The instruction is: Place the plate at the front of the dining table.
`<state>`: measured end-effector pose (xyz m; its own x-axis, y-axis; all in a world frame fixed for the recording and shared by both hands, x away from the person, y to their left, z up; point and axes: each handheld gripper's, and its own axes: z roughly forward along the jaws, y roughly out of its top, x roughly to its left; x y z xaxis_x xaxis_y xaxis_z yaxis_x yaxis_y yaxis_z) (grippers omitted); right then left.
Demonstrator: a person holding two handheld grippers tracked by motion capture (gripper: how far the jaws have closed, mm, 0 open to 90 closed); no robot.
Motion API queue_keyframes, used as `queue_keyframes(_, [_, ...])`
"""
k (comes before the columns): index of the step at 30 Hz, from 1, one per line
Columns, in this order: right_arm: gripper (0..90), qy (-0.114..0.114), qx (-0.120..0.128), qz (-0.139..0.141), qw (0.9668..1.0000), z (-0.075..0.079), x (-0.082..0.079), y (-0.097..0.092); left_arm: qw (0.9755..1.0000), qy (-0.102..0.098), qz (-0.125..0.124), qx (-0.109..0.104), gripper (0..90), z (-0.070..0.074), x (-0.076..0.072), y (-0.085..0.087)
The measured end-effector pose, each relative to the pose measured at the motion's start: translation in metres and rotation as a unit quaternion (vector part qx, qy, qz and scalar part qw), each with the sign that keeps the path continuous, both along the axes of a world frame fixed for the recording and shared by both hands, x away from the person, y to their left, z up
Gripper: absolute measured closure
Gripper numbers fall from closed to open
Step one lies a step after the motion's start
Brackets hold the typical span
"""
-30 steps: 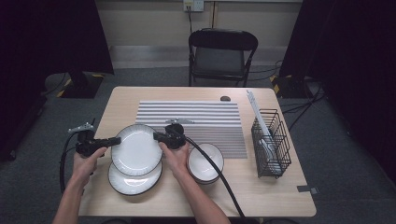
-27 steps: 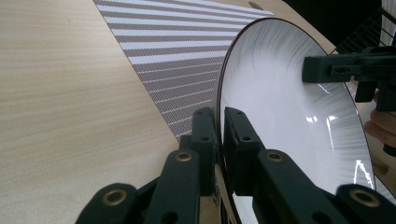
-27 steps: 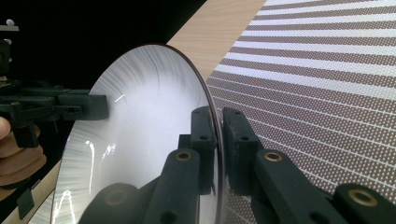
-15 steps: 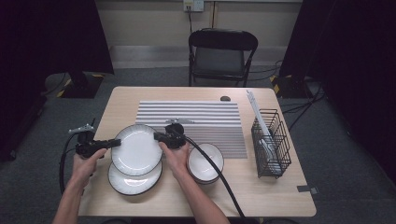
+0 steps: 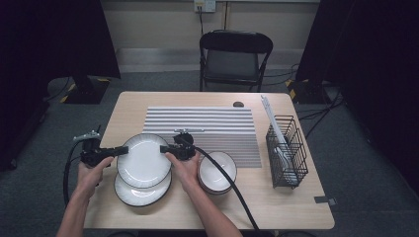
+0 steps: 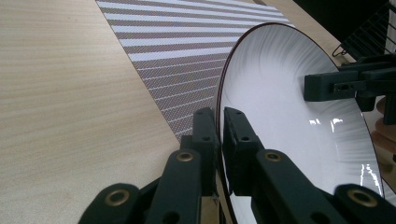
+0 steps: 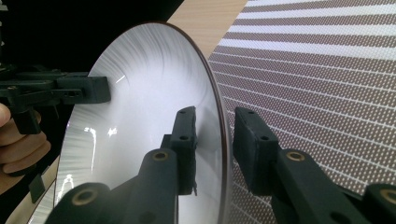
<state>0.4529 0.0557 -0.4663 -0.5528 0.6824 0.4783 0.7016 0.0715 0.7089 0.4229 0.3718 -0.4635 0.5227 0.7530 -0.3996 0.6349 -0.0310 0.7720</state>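
Held plate [image 5: 144, 159]: white with a dark rim, lifted between both grippers over the table's front left part, partly above a second plate; rear edge over the striped mat's front left corner.
Left gripper [image 5: 120, 150]: clamped tight on the held plate's left rim; in the left gripper view [image 6: 219, 140] both black jaws pinch the rim with no gap.
Right gripper [image 5: 165, 148]: at the held plate's right rim; in the right gripper view [image 7: 214, 140] the jaws straddle the rim with clear gaps on both sides, having just been opening, pads off the plate.
Left hand [image 5: 94, 165]: wrapped around the left gripper near the table's left edge, cable looping off that edge.
Right hand [image 5: 185, 168]: behind the right gripper, thick black cable trailing toward the front edge.
Lower plate [image 5: 141, 192]: same kind, flat on the table near the front edge, partly hidden under the held plate.
Bowls [image 5: 217, 173]: small white stack just right of the right hand, at the mat's front edge.
Striped mat [image 5: 207, 123]: across the table's middle, toward the rear edge.
Wire rack [image 5: 286, 153]: black, near the right edge, holding pale utensils.
Table [image 5: 276, 207]: light wood.
Folding chair [image 5: 234, 59]: dark, beyond the rear edge.
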Motion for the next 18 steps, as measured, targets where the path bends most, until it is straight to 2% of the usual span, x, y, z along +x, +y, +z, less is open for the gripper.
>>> queue_keyframes(2, [71.0, 0.001, 0.000, 0.002, 1.0000, -0.0001, -0.0007, 0.0005, 1.0000, 0.001, -0.001, -0.003, 84.4, -0.0006, 0.0003, 0.0009])
queue_keyframes(4, [75.9, 0.001, 0.003, 0.004, 1.0000, 0.0005, -0.0017, 0.0009, 1.0000, -0.002, -0.002, -0.004, 84.5, -0.0010, 0.0002, 0.0014])
queue_keyframes(10, [82.6, -0.007, 0.040, 0.010, 0.9991, 0.0063, -0.0007, -0.0030, 0.9997, -0.015, 0.004, -0.017, 84.4, 0.0004, 0.0007, 0.0059])
queue_keyframes(18, [82.7, -0.025, 0.039, 0.012, 0.9989, 0.0099, -0.0019, -0.0023, 0.9995, -0.027, 0.007, -0.012, 84.5, 0.0039, -0.0002, 0.0054])
